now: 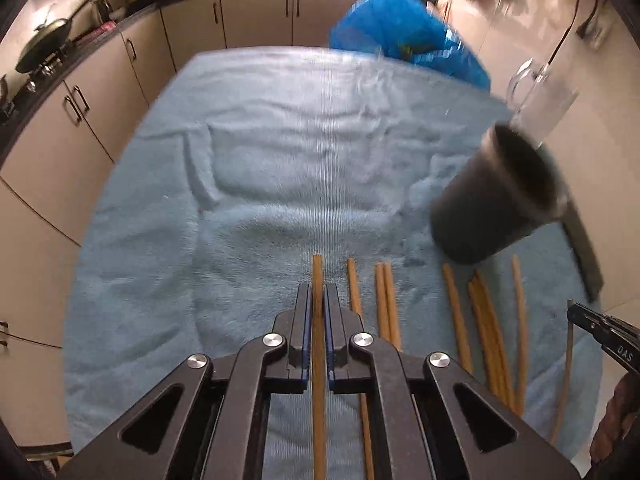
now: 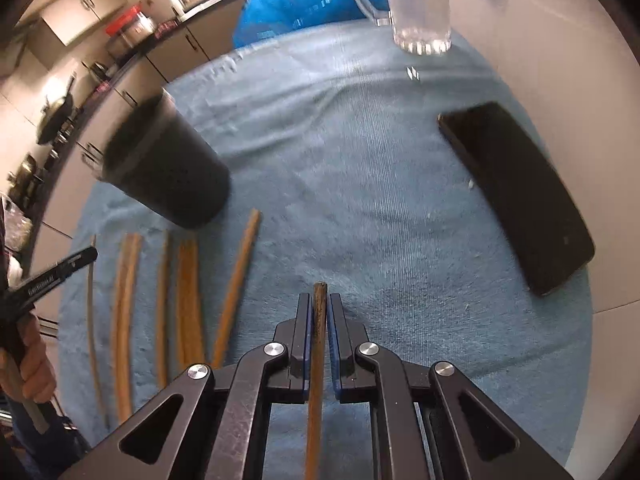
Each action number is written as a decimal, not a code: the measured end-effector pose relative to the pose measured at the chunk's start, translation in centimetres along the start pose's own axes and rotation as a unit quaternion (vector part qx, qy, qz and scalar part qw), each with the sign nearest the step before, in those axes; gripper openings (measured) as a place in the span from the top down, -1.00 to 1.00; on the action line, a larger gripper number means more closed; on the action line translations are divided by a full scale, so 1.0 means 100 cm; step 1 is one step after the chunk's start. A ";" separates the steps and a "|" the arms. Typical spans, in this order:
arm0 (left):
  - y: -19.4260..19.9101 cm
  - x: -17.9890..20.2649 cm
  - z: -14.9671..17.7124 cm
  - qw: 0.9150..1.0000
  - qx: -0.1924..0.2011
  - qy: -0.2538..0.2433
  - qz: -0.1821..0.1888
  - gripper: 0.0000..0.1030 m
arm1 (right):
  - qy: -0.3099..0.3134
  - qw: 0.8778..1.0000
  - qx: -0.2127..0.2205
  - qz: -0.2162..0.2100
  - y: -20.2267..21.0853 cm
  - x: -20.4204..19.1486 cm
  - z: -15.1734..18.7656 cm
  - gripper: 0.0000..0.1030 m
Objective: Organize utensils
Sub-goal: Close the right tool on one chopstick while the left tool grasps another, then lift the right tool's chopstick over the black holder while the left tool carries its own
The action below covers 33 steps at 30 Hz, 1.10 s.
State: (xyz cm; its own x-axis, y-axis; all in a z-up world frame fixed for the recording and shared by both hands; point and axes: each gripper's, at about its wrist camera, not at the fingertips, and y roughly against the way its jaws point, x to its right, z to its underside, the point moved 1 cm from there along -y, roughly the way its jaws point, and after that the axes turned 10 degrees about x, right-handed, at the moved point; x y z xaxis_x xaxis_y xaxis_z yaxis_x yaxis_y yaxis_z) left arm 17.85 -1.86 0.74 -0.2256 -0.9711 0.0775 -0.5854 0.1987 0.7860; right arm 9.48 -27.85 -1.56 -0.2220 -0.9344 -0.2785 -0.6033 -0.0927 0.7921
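Each hand-held gripper, left point(image 1: 318, 300) and right point(image 2: 319, 308), clamps 1 chopstick point(image 1: 318, 276) point(image 2: 320, 296) between its fingers.

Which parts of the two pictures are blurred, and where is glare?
Left wrist view: the black cup and glass mug smear with motion blur; bright glare washes the top right. Right wrist view: the cup and mug blur too; chopsticks stay sharp.

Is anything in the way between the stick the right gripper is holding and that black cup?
Nothing visible blocks it. The right gripper is shut on a chopstick, and the black cup stands ahead to its left with its mouth open. Between them is only blue towel. The loose chopsticks lie flat below that path.
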 end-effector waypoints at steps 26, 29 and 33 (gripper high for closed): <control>0.187 0.032 -0.014 0.982 0.182 -0.013 0.039 0.90 | 0.041 0.957 0.278 -0.079 0.187 -0.064 -0.002 0.85; 0.190 0.034 -0.021 0.982 0.184 -0.011 0.041 0.90 | 0.045 0.955 0.283 -0.079 0.193 -0.068 -0.007 0.85; 0.196 0.037 -0.030 0.981 0.188 -0.013 0.045 0.90 | 0.047 0.953 0.289 -0.081 0.201 -0.071 -0.016 0.85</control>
State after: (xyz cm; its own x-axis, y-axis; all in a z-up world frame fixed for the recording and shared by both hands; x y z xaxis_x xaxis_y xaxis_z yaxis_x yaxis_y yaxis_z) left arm 7.88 -1.92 18.27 -0.3061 -0.9449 0.1163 -0.8075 0.3224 0.4940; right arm 0.16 -23.68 17.19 -0.0375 -0.9533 -0.2996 -0.9509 -0.0581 0.3041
